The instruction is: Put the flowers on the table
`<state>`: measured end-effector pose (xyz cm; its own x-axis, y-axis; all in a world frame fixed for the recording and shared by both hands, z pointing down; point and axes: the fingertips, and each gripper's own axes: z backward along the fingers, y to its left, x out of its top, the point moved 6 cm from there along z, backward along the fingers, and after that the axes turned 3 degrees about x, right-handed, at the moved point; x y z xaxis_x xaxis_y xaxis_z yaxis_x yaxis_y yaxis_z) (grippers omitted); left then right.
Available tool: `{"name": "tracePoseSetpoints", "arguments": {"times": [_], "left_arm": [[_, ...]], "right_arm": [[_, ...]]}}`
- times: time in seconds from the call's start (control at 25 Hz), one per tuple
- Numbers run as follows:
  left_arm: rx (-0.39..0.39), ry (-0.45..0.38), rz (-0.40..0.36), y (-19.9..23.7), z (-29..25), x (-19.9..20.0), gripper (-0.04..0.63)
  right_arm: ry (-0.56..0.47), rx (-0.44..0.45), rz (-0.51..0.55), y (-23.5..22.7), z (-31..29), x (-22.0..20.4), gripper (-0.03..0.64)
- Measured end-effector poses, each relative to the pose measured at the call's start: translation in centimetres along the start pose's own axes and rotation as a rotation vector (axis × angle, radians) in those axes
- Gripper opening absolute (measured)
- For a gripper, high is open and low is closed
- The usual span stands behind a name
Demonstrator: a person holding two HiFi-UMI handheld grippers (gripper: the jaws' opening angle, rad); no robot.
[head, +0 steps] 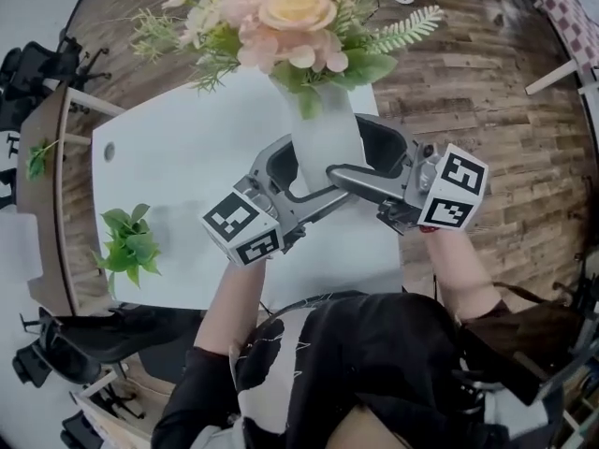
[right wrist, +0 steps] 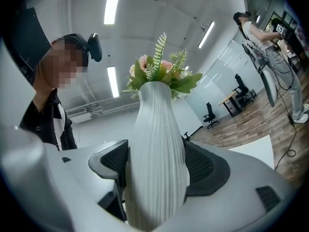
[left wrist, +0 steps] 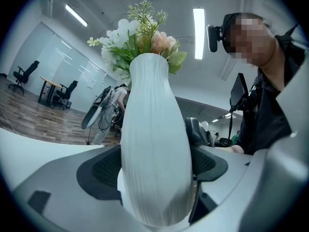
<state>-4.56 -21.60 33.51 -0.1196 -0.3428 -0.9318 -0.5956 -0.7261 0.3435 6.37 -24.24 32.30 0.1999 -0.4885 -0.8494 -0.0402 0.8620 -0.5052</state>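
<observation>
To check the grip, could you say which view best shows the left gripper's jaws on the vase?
The left gripper view: the left gripper shuts on the white vase from both sides. The head view shows it from above; the right gripper view shows the right gripper's jaws instead.

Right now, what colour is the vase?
The vase is white with vertical ribs; right gripper view shows it best.

Bright ceiling strip-lights, fisheye-warped edges

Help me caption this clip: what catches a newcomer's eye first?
A white ribbed vase of pink and cream flowers, at the centre over the white table. Both the left gripper and right gripper have their jaws closed on its body. A green sprig lies near the table's left edge.
</observation>
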Motion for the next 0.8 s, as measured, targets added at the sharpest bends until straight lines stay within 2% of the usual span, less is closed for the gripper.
{"name": "tracePoseSetpoints", "arguments": {"times": [0.4,0.8], "left_arm": [[-0.007,0.013,0.059,5.5,-1.1,-2.2,0.451],[0.056,0.045,-0.006,9.4,-1.4,-3.2,0.451]], "right_arm": [[0.01,-0.078,-0.002,-4.8,-2.0,-1.8,0.367],[0.047,-0.101,-0.007,-8.5,-3.9,-2.9,0.365]]}}
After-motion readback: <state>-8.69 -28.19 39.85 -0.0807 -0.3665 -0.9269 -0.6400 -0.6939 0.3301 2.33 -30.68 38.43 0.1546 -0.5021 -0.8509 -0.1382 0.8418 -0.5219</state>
